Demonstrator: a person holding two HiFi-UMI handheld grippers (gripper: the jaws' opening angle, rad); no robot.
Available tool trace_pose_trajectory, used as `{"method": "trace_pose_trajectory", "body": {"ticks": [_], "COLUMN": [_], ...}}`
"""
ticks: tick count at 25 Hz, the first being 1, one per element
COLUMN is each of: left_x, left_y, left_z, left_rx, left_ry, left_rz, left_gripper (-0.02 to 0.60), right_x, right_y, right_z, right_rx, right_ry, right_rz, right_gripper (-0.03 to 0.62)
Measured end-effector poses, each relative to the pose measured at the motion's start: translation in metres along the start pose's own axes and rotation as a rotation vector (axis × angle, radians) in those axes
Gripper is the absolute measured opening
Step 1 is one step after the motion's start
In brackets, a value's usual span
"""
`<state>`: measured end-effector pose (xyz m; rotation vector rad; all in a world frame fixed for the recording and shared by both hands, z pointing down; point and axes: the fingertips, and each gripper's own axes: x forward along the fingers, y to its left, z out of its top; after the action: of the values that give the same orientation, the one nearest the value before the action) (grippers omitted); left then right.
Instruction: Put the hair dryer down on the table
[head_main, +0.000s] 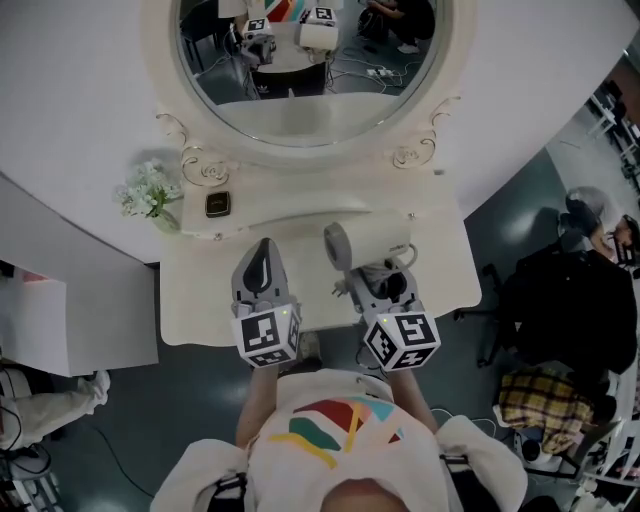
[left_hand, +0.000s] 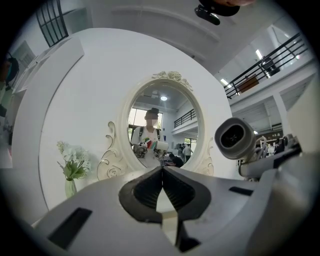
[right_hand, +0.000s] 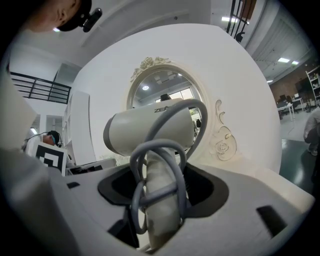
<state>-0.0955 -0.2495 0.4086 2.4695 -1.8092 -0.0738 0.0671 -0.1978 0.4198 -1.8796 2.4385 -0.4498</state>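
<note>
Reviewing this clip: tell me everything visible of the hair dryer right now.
The hair dryer is cream-white and glossy like plastic, with a short barrel whose darker grey end faces the left gripper's side. Its handle sits between the jaws of the right gripper, which clamp it. A grey cord loops round the handle and over the barrel. It is held over the pale dressing table; no part visibly rests on the tabletop.
</note>
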Motion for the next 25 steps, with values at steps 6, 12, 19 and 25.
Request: {"method": "trace_pose_trajectory", "body": {"ticks": [6,12,19,25], "left_x": [0.038,0.056,0.061,0.061], "left_y": [0.026,0.030,0.029,0.022], "left_z": [0.012,0.010,0.000,0.010], "left_rx": [-0.030,0.009,0.022,0.056], "left_ry": [-0.033,-0.022,0.006,-0.018], "left_rz": [-0.001,-0.005,0.016,0.047], "left_gripper": [0.005,0.005,0.005,0.005], "right_x": [0.042,0.061,0.070,0.072], "right_y": [0.000,-0.006,-0.006,-0.005], "right_z": [0.011,0.009,0.011,0.022], "right_rx": [0.004,0.019,0.009,-0.056], "right_ry": [-0.016,0.003,0.016,0.003], "right_rz": [-0.001,-0.013,0.014,0.046], "right_gripper": [0.253,0.253,0.253,0.253]}}
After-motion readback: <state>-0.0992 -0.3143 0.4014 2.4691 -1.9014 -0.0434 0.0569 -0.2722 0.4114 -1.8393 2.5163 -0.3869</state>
